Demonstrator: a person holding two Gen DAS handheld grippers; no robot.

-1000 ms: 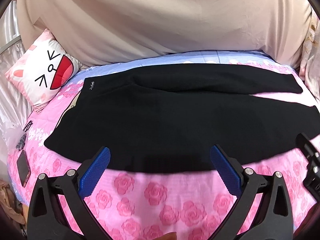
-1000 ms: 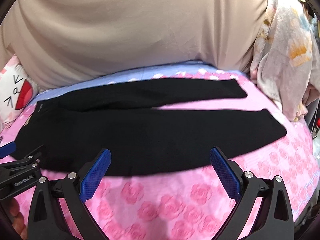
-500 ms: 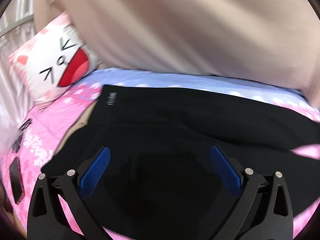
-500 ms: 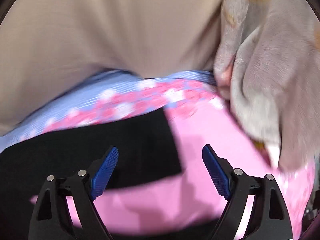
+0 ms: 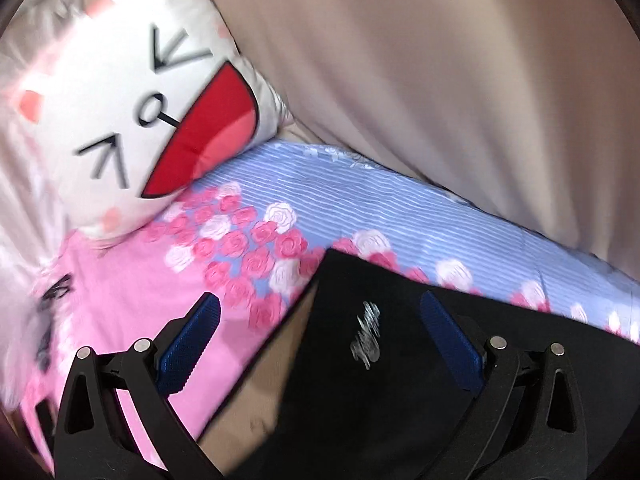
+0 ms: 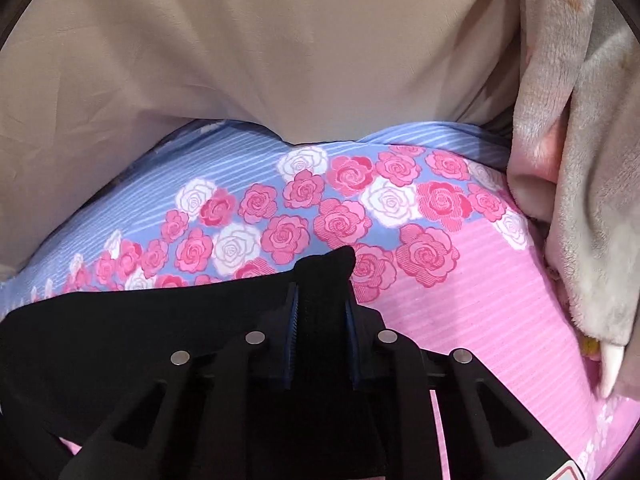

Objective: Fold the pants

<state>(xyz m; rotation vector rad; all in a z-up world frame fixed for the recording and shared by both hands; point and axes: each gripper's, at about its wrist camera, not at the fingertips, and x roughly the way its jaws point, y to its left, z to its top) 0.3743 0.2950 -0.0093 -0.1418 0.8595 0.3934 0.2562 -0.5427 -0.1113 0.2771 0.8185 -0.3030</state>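
Black fabric: pants (image 5: 400,380) flat on bed, waist end in L view, leg end (image 6: 160,340) in R view.
Bedsheet (image 5: 132,292): pink w/ rose print, blue striped band along far edge; seen in both views (image 6: 480,292).
L gripper (image 5: 320,340): blue pads wide apart, nothing clamped; hovering over waist corner, R-side pad above black cloth, L-side pad above pink sheet.
Waist corner: only in L view; small silvery logo (image 5: 366,334) on cloth between the pads, blurred, unreadable; tan inner lining (image 5: 264,396) showing at the open waist edge.
R gripper (image 6: 320,320): jaws closing, nearly together; bunched hem of a pant leg (image 6: 326,276) pinched between blue pads, tip of cloth poking up past the fingertips.
Leg hem: only in R view; lies at the border of rose band and plain pink.
Cushion (image 5: 132,112): only in L view; white cat face, red open mouth, propped at the sheet's far L corner, apart from the pants.
Blanket (image 6: 580,160): only in R view; grey-pink fleece, heaped at R edge of bed, well clear of the hem.
Beige cloth (image 6: 260,48): backdrop behind bed, both views (image 5: 440,80).
Blur: L view smeared, R view sharp.
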